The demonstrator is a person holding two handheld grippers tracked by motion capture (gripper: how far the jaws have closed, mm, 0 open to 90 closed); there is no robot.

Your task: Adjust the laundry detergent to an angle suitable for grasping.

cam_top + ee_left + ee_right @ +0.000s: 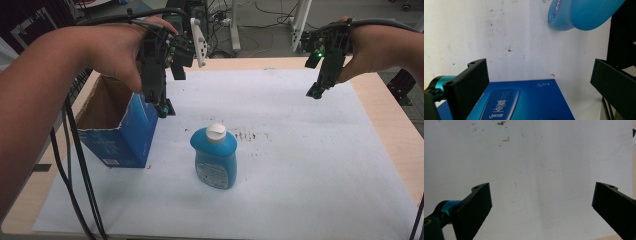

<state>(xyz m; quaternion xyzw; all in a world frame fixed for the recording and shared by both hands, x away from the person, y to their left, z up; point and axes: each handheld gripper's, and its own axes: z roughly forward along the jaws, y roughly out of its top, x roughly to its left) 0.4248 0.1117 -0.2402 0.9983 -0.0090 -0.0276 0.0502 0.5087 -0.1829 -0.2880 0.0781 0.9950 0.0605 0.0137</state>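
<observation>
While both claws are held spread and empty, the blue plastic bottle (214, 157) is judged unpacked; the open blue cardboard box (120, 131) sits at its 9 o'clock.

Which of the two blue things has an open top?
The blue box at the left, under the left hand-held gripper; its top gapes open, while the blue bottle wears a white cap.

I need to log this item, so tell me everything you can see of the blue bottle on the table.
The blue bottle stands upright on the white paper sheet near the table's middle. It looks like glossy plastic, squat with rounded shoulders, a white cap closed on top and a pale printed label on its front. Nothing grips it; it stands apart from the open blue carton to its left. In the left gripper view its base and side show at the top.
</observation>
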